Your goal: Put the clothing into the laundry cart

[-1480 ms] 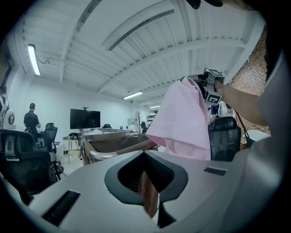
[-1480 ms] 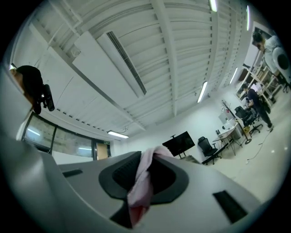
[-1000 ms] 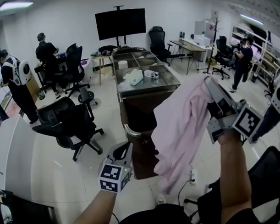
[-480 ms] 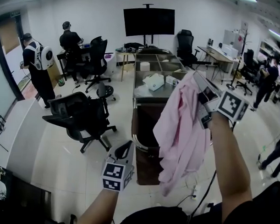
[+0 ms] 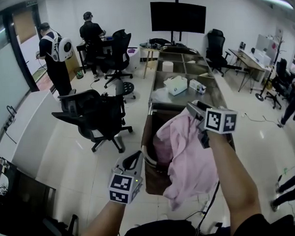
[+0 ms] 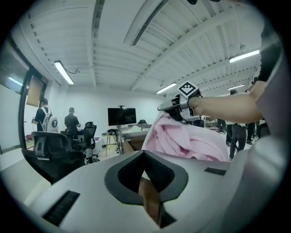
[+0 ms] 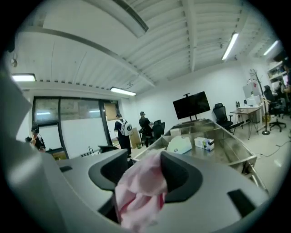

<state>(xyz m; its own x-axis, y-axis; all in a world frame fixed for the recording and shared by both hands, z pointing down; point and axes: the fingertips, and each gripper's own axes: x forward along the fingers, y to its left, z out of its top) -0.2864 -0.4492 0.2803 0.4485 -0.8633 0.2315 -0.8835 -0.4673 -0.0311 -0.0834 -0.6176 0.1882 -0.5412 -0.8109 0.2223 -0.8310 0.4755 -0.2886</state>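
Note:
A pink garment (image 5: 189, 155) hangs from my right gripper (image 5: 192, 110) over the open brown laundry cart (image 5: 147, 156) at the near end of the steel table. Its lower part drapes over the cart's near right rim. In the right gripper view the jaws of the right gripper (image 7: 143, 164) are opening, with the bunched garment (image 7: 138, 193) still between them and a gap at the left pad. My left gripper (image 5: 131, 160) sits low beside the cart's left corner, shut and empty, pointing at the garment (image 6: 182, 141).
A steel table (image 5: 187, 87) with compartments runs away behind the cart and carries a tissue box (image 5: 175, 84). A black office chair (image 5: 92, 115) stands left of the cart. Two people (image 5: 53, 53) stand at the far left. A white desk edge (image 5: 26, 135) is near left.
My right gripper has swung left and down with the pink garment, from beside the cart to over its opening. The left gripper has stayed low and shut.

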